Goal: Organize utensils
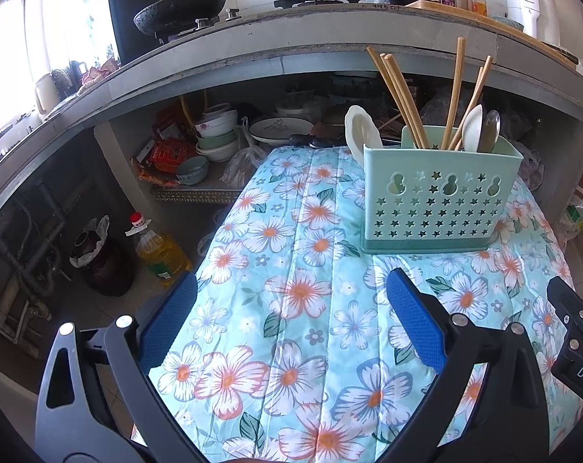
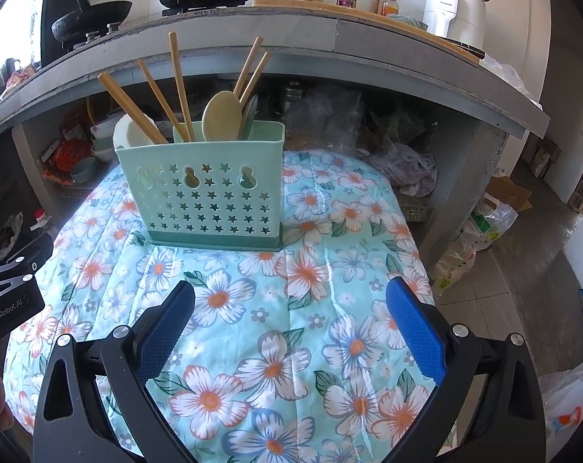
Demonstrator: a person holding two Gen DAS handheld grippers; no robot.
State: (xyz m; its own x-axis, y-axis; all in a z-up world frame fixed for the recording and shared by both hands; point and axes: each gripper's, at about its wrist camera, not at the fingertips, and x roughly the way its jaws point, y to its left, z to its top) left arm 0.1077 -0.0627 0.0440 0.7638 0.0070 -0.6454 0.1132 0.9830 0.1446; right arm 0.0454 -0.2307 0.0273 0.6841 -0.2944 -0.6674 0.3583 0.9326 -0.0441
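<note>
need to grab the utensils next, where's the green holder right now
The green holder stands upright on the floral cloth, below the counter edge: ahead-right in the left wrist view, ahead-left in the right wrist view, chopsticks and spoons inside.

We see a mint-green utensil caddy (image 2: 210,196) pierced with star cut-outs over a darker green base, holding tan wooden chopsticks (image 2: 179,85) and a cream spoon (image 2: 221,114). Under it lies a pale turquoise cloth (image 2: 310,289) printed with white, orange-centred flowers. Our gripper pads (image 2: 414,328) are blue on black frames.
</note>
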